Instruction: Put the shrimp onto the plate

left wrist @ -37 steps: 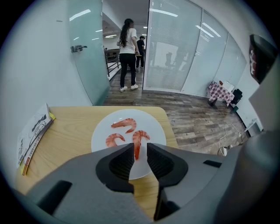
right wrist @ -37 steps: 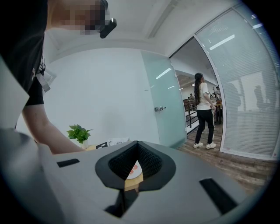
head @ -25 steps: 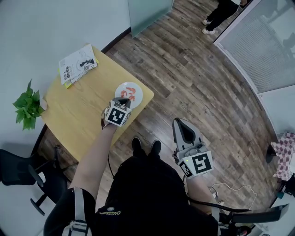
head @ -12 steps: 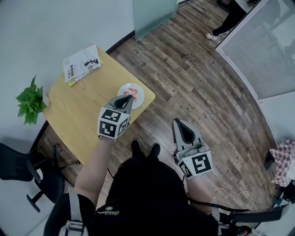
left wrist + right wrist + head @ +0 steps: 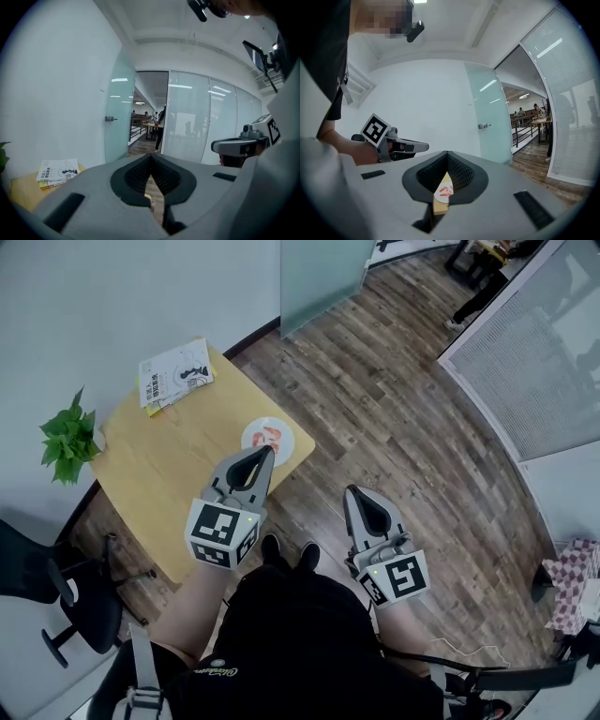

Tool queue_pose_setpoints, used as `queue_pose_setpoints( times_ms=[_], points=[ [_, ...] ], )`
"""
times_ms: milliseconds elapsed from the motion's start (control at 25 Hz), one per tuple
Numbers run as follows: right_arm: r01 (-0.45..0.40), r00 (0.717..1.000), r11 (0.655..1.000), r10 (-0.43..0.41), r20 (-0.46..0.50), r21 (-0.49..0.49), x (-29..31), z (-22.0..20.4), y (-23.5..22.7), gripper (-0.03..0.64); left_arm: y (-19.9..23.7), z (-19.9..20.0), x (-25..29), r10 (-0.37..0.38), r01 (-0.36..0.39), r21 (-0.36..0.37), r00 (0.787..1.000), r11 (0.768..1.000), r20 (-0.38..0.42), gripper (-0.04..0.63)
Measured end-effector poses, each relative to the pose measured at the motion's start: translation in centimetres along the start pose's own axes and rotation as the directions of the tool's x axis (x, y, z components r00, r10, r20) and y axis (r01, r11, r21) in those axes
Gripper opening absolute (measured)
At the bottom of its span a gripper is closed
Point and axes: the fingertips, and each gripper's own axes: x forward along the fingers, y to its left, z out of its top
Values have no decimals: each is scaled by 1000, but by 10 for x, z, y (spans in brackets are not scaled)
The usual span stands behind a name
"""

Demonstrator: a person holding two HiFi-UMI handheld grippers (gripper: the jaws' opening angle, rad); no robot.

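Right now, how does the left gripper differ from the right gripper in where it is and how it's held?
The left gripper reaches over the table's near edge, its tip just short of the plate; the right gripper hangs over the wood floor, clear of the table. In the head view the left gripper leans rightward, the right gripper leftward. Both are shut with nothing between the jaws.

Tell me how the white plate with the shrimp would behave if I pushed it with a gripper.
The plate looks low and shallow, so it would probably slide on the smooth table rather than tip. It sits near the table's edge, so an outward push might drop it. The shrimp lie loose and may shift.
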Motion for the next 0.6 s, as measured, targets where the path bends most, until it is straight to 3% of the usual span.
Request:
queue_pose_setpoints(
  times_ms=[200,360,600],
  points=[
    [-5,1000,1000,6,27,-17,-8,12,7,2,-25,30,-29,18,-36,116,988,993,152,5],
    [6,999,1000,-5,51,-28,-13,20,8,2,-31,39,-39,31,-48,96,985,994,169,5],
    [-13,997,999,15,72,-35,-10,31,15,2,-36,44,-43,1,-25,125,981,992,194,5]
  ],
)
